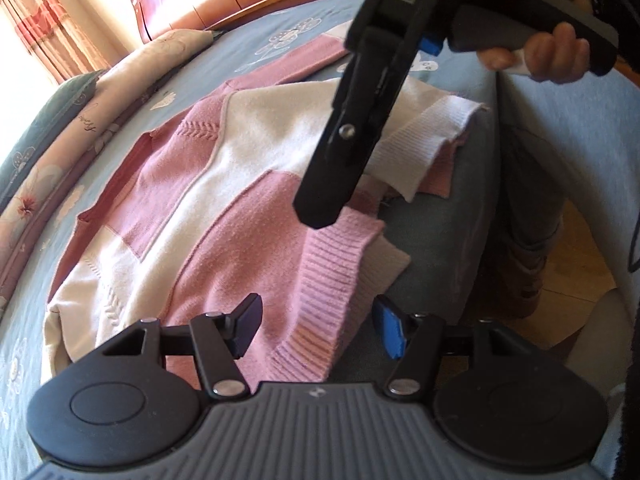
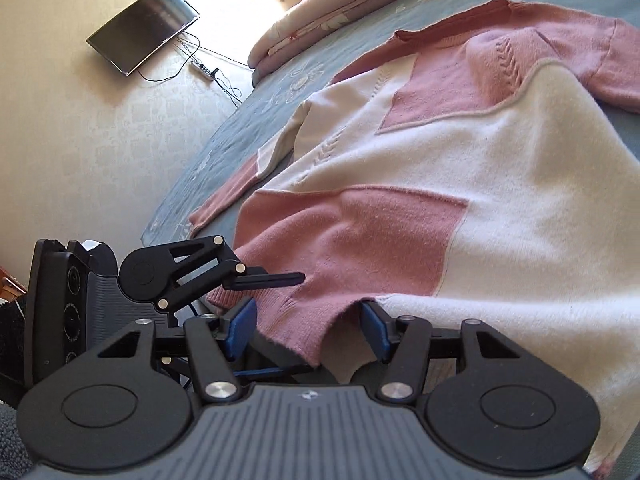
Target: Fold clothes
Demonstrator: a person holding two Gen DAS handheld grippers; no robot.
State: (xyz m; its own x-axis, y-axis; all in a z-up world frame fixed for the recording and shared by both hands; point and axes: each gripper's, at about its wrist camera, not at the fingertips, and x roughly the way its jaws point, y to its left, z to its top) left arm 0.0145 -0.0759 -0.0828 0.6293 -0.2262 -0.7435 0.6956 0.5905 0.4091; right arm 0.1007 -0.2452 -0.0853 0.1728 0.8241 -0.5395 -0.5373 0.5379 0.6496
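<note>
- Pink-and-cream colour-block knitted sweater [image 2: 400, 184] lies spread on the blue flower-print bed [image 1: 256, 44], ribbed hem at the near edge.
- Left hand-held gripper [image 1: 316, 330]: jaws apart, straddling the pink hem, pads not pressing.
- Right hand-held gripper [image 2: 308, 326]: also parted, hem lip between the blue pads, nothing gripped.
- Step, I judge: picking up the hem for the first fold. Next calls for both to close on the hem.
- Far sleeve cut off; layers under the hem unclear.
</note>
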